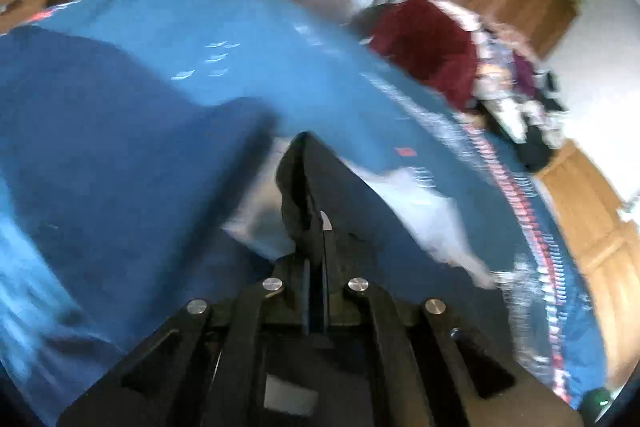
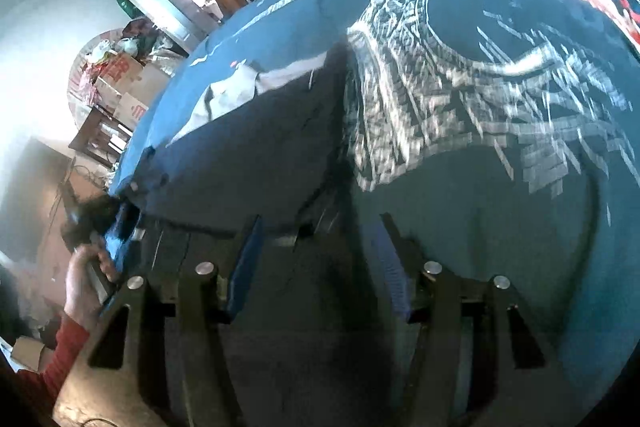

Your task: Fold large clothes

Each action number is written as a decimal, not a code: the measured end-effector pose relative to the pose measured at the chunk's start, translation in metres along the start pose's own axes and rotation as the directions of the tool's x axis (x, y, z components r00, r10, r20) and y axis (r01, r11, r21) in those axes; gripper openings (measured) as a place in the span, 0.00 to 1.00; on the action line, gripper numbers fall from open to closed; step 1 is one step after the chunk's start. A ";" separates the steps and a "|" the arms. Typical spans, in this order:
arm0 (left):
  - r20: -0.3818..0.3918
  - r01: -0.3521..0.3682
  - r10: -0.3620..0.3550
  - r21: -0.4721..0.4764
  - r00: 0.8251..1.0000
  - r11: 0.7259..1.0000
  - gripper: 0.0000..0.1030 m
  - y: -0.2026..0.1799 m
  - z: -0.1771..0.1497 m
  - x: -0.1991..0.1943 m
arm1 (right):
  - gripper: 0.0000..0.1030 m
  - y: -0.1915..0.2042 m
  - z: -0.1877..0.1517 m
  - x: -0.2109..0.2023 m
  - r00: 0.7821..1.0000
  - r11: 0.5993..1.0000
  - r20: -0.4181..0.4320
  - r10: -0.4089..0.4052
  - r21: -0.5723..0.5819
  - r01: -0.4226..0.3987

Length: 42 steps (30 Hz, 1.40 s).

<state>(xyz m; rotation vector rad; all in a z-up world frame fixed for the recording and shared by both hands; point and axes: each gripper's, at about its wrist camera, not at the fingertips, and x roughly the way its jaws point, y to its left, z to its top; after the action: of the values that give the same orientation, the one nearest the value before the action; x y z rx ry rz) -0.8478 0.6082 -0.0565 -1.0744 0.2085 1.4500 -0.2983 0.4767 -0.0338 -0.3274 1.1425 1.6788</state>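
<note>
1. The left gripper has its fingers pressed together on a fold of the dark blue garment, lifted over the patterned blue surface.
2. The right gripper stands spread wide, empty, over the same cloth.
3. Judgement: keep the pinched edge taut, carry it straight across, and align hems before releasing.

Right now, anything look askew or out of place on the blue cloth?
Nothing damaged or spilled. The navy garment lies bunched, its pale lining turned out. The left gripper is shut on its fabric; the right gripper is open.
</note>
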 end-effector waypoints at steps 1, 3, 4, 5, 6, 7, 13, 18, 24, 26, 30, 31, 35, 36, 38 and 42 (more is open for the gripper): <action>-0.041 -0.018 0.019 0.017 0.999 1.000 0.02 0.005 -0.004 0.012 | 0.55 -0.001 0.007 0.005 1.000 1.000 0.002 -0.007 -0.006 0.007; -0.068 -0.036 0.039 0.043 0.997 0.998 0.02 0.007 -0.013 0.024 | 0.55 -0.004 0.024 0.021 1.000 1.000 -0.019 0.012 0.010 -0.012; -0.064 -0.035 0.038 0.047 0.997 0.998 0.02 0.008 -0.015 0.025 | 0.55 -0.004 0.032 0.031 0.999 0.999 -0.039 0.027 0.019 -0.026; -0.063 -0.029 0.032 0.044 0.997 0.999 0.02 0.008 -0.015 0.024 | 0.55 -0.004 0.041 0.045 0.997 0.999 -0.067 0.036 0.023 -0.034; -0.063 -0.022 0.024 0.038 0.998 0.999 0.02 0.007 -0.014 0.024 | 0.55 -0.005 0.047 0.059 0.995 0.999 -0.094 0.036 0.026 -0.034; -0.062 -0.020 0.022 0.036 0.998 0.999 0.02 0.008 -0.013 0.025 | 0.52 -0.006 0.050 0.073 0.991 0.999 -0.130 0.034 0.036 -0.029; -0.093 -0.024 0.031 0.083 0.995 0.996 0.10 -0.005 -0.021 0.032 | 0.00 -0.026 0.057 0.073 0.993 0.997 -0.116 0.025 0.076 -0.016; -0.100 -0.025 0.035 0.107 0.994 0.994 0.17 -0.002 -0.019 0.037 | 0.03 -0.013 0.046 0.080 0.984 0.998 -0.165 -0.066 -0.033 0.061; -0.020 0.029 -0.027 0.113 0.999 0.993 0.20 0.029 -0.014 -0.052 | 0.29 0.009 0.051 0.016 0.985 0.981 0.001 -0.170 -0.090 0.170; 0.074 0.038 -0.046 0.115 0.996 0.993 0.44 0.055 -0.008 -0.100 | 0.40 0.023 0.052 0.005 0.991 0.986 0.041 -0.129 -0.102 0.132; 0.190 -0.073 0.082 -0.049 0.978 0.996 0.76 0.159 0.022 -0.143 | 0.42 0.062 0.038 0.017 0.999 0.990 -0.021 -0.027 -0.137 0.024; 0.187 -0.087 0.110 -0.127 0.976 0.988 0.75 0.192 0.032 -0.144 | 0.43 0.074 0.035 0.025 0.999 0.989 -0.042 -0.008 -0.145 0.002; 0.175 -0.096 0.157 -0.316 0.972 0.944 0.75 0.286 0.067 -0.135 | 0.47 0.110 0.021 0.049 0.994 0.981 -0.102 0.037 -0.184 -0.056; 0.180 -0.089 0.160 -0.351 0.970 0.932 0.75 0.303 0.075 -0.131 | 0.47 0.118 0.018 0.056 0.992 0.978 -0.119 0.033 -0.199 -0.057; 0.178 -0.123 0.200 -0.371 0.963 0.920 0.75 0.325 0.090 -0.119 | 0.47 0.129 0.010 0.069 0.989 0.977 -0.145 0.034 -0.202 -0.064; 0.181 -0.136 0.211 -0.357 0.961 0.924 0.75 0.353 0.126 -0.087 | 0.47 0.137 0.001 0.084 0.985 0.979 -0.169 0.023 -0.197 -0.057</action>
<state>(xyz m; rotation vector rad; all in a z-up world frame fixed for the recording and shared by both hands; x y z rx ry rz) -1.2278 0.5545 -0.0889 -1.1861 -0.1132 1.7979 -0.4504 0.5256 -0.0189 -0.5851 1.1077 1.8344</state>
